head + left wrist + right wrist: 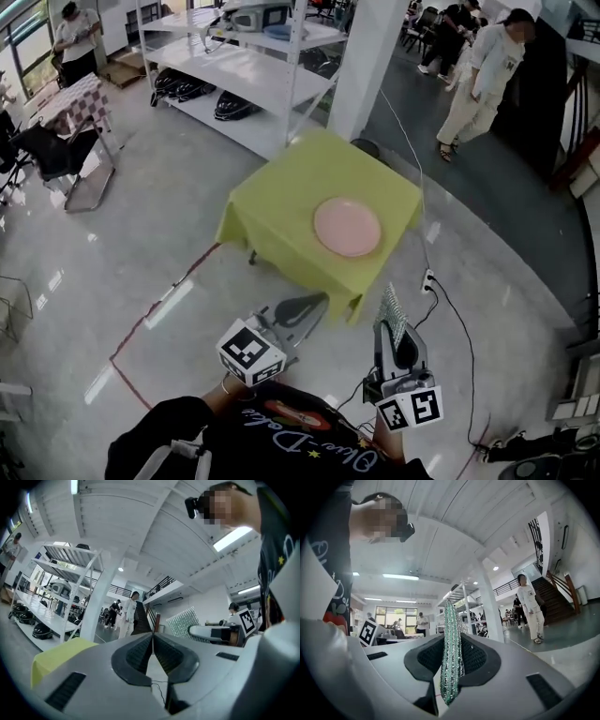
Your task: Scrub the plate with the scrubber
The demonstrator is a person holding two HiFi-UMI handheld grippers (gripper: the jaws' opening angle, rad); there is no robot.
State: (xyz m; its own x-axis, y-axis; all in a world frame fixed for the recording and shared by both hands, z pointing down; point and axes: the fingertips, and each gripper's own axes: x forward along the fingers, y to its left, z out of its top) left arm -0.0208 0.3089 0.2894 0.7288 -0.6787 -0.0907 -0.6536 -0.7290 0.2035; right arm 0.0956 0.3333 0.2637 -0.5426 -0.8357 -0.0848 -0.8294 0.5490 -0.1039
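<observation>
Status: scrubbing not begun. The pink plate [347, 227] lies flat on the green-clothed worktop [272, 202], toward its right side and well apart from both claws.

The right claw [452, 641] is clamped on the scrubber [451, 616], a flat, sparkly green sheet held upright on edge, its top standing above the tips. The left claw [153, 637] is closed, tips together, with nothing between them. Both are held level near the person's body, short of the worktop.

Outstanding: reach the worktop, bring scrubber to plate, and scrub.

Writing: the shirt [309, 441] carries script lettering, seen upside down and not safely legible. The cubes [251, 353] show square markers only. No brand is visible on plate or scrubber.
</observation>
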